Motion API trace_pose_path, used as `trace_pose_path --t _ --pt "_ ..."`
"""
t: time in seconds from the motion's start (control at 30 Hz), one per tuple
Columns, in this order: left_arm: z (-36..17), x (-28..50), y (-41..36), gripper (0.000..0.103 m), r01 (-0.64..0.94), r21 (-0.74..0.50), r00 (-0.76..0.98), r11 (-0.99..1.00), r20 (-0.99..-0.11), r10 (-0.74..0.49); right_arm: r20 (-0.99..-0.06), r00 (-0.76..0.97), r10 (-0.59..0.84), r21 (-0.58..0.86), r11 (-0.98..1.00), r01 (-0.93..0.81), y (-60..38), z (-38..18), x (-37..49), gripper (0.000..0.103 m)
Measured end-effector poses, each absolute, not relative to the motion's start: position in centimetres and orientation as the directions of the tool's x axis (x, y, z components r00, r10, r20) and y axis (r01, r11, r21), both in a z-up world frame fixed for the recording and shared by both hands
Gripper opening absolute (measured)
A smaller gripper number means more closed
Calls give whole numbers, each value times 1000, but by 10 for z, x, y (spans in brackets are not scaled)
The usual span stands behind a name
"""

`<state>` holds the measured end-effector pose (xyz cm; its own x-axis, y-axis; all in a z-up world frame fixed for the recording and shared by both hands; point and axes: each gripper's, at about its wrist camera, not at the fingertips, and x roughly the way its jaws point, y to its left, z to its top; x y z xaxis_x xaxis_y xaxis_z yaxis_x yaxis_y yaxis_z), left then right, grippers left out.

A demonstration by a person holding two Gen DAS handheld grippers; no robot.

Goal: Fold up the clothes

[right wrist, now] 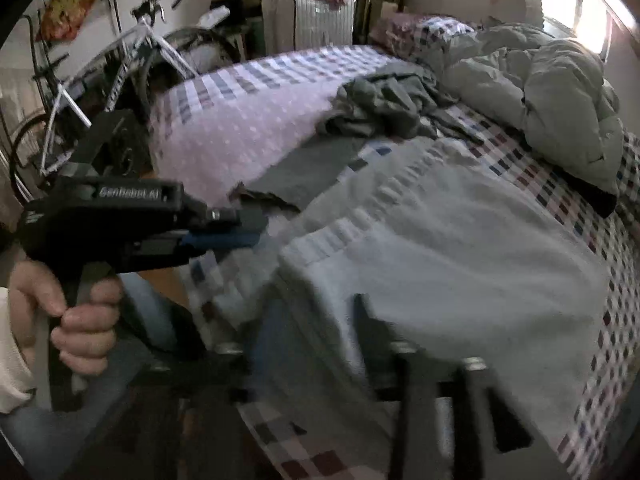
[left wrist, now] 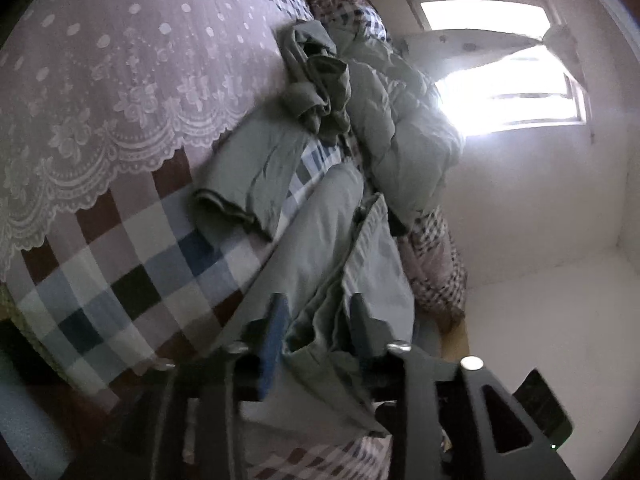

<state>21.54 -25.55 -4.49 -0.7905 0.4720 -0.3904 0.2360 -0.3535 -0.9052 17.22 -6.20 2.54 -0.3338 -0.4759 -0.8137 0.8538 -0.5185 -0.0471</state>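
A pale grey-green garment [right wrist: 460,248] with a ribbed elastic waistband [right wrist: 384,192] lies spread on the bed, its near end lifted. In the left wrist view my left gripper [left wrist: 318,314] is shut on a bunched edge of this garment [left wrist: 332,240], and cloth fills the gap between the blue-padded fingers [left wrist: 276,320]. The right wrist view shows the left gripper [right wrist: 256,228] from the side, at the garment's left corner, held by a hand [right wrist: 80,320]. My right gripper [right wrist: 320,312] is blurred, with the same pale cloth draped between its fingers.
A crumpled dark grey-green garment [right wrist: 384,104] and a flatter grey piece [left wrist: 248,172] lie further up the checked bed [left wrist: 132,272]. A pink lace cover [left wrist: 120,60] lies left and a bunched pale duvet [right wrist: 560,92] right. A bicycle [right wrist: 120,60] and a suitcase [right wrist: 324,20] stand beyond.
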Motion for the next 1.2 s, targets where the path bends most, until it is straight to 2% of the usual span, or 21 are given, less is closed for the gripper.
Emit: trace_pose_path --t 0.1,0.23,0.3,0.37,0.47,0.5,0.53,0.57,0.63,0.8,0.87,0.93,1.03,1.13,1.2 --pt "-39 214 -253 42 193 -912 -795 -361 -361 487 -800 -358 -481 -62 -527 848 -57 26 175 51" --pt "-31 212 -249 49 135 -916 -796 -377 -327 509 -790 -356 -499 -43 -534 844 -53 21 178 49" --pt "-28 205 -241 52 121 -901 -777 -416 -347 525 -805 -354 -476 -44 -548 835 -55 9 177 45" --pt "-27 194 -231 52 121 -886 -754 -448 -376 538 -815 -358 -456 -52 -558 828 -56 -3 179 32" --pt "-31 183 -219 52 145 -847 -709 -512 -450 543 -810 -351 -471 -20 -575 818 -53 -10 180 31" --pt "-33 180 -216 41 160 -828 -695 -537 -481 535 -807 -348 -477 -8 -580 814 -52 -11 181 31" --pt "-34 177 -216 20 174 -820 -686 -545 -498 530 -806 -347 -480 -1 -585 811 -51 -11 182 31" --pt "-37 178 -219 18 192 -820 -682 -540 -507 528 -805 -343 -485 7 -586 810 -50 -11 182 32" --pt "-35 184 -227 5 198 -832 -707 -518 -487 513 -802 -334 -496 25 -586 810 -47 -10 185 32" --pt "-16 208 -249 0 156 -863 -813 -481 -389 433 -776 -368 -512 36 -619 784 -24 9 190 32" --pt "-13 210 -251 0 188 -830 -821 -525 -426 380 -754 -386 -532 60 -640 766 -9 19 191 36" --pt "-36 204 -252 0 276 -828 -759 -488 -499 418 -736 -405 -542 81 -664 743 9 27 191 40" --pt "-48 205 -244 0 319 -808 -707 -496 -551 443 -730 -433 -529 93 -704 704 33 29 188 42" --pt "-30 209 -236 0 270 -760 -737 -591 -558 381 -728 -456 -512 117 -749 653 57 29 183 44" --pt "-24 211 -237 0 246 -768 -760 -591 -531 375 -719 -471 -510 135 -768 626 71 30 180 47"
